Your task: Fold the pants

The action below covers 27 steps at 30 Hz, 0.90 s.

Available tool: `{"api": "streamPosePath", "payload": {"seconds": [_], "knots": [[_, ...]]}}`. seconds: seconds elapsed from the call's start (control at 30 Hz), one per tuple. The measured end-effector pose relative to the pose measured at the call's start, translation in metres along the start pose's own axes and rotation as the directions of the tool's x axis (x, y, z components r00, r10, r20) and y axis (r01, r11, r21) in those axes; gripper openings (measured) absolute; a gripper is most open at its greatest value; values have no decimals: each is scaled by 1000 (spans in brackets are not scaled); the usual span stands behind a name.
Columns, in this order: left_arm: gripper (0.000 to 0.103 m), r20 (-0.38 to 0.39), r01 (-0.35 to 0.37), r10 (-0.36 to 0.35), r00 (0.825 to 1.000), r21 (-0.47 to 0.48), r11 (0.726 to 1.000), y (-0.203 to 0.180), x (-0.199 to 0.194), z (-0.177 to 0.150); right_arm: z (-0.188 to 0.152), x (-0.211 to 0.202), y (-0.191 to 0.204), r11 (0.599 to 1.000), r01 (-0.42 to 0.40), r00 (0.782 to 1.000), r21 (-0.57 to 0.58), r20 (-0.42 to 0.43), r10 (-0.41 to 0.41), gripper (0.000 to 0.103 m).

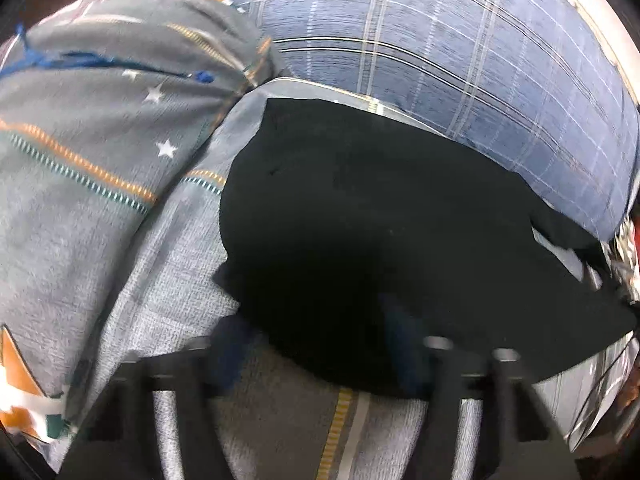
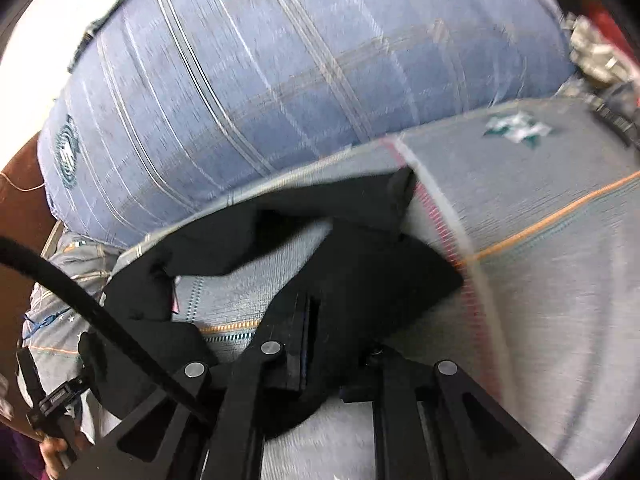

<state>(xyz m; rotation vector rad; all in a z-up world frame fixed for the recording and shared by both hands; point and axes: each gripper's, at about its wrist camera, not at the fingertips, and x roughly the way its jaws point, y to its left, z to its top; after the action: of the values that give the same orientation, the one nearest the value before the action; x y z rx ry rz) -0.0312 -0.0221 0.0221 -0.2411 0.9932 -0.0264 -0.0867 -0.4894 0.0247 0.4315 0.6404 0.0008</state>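
Observation:
The black pants lie on a grey patterned bed sheet. In the left wrist view my left gripper is open, its fingers straddling the near edge of the pants, one side lost against the black cloth. In the right wrist view the pants are bunched and partly folded, with sheet showing through a gap. My right gripper has a fold of the black cloth between its fingers; the jaws look partly apart around it. The image is motion-blurred.
A large blue plaid pillow lies right behind the pants, also in the right wrist view. A grey star-patterned quilt is heaped to the left. A black cable and the other hand-held gripper are at the left.

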Motion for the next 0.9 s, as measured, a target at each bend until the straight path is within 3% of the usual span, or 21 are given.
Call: {"api": "streamPosePath", "payload": {"seconds": [0.1,0.2,0.23,0.3,0.33,0.43,0.5,0.57,0.67,0.8,0.9], "knots": [[42,-5,8,-8,1000,9,1000,2,-5,-2,-12,-38,-2,1000,27,998,-11,50,-26,10],[42,-10,2,-2,1000,8,1000,6,-5,-4,-36,-49,-8,995,101,995,-11,22,-101,11],[42,-15,6,-6,1000,2,1000,7,-4,-5,-41,-45,-12,991,136,991,-13,-6,-136,18],[42,-19,9,-9,1000,-7,1000,9,-5,-4,-53,-33,-28,967,256,964,12,-75,-255,49],[42,-26,10,-10,1000,-12,1000,10,-6,-4,-57,-33,-37,961,275,959,40,-90,-270,50],[55,-46,24,-26,999,-34,999,16,-8,-5,-61,-52,-52,964,223,974,142,-58,-217,50],[65,-46,35,-38,998,-51,998,21,-11,-8,-58,-66,-49,969,197,980,147,-22,-196,52],[66,-45,40,-43,998,-75,996,26,-13,-9,-56,-73,-34,982,157,987,102,5,-159,58],[81,-43,72,-78,996,-122,990,32,-16,-12,-51,-74,-3,997,69,997,19,38,-70,72],[84,-32,103,-111,993,-181,978,38,-12,-11,-48,-54,41,993,-67,998,-95,8,68,77],[84,-24,94,-100,995,-181,979,34,-8,-5,-46,-28,78,973,-126,992,-194,-39,121,77]]}}
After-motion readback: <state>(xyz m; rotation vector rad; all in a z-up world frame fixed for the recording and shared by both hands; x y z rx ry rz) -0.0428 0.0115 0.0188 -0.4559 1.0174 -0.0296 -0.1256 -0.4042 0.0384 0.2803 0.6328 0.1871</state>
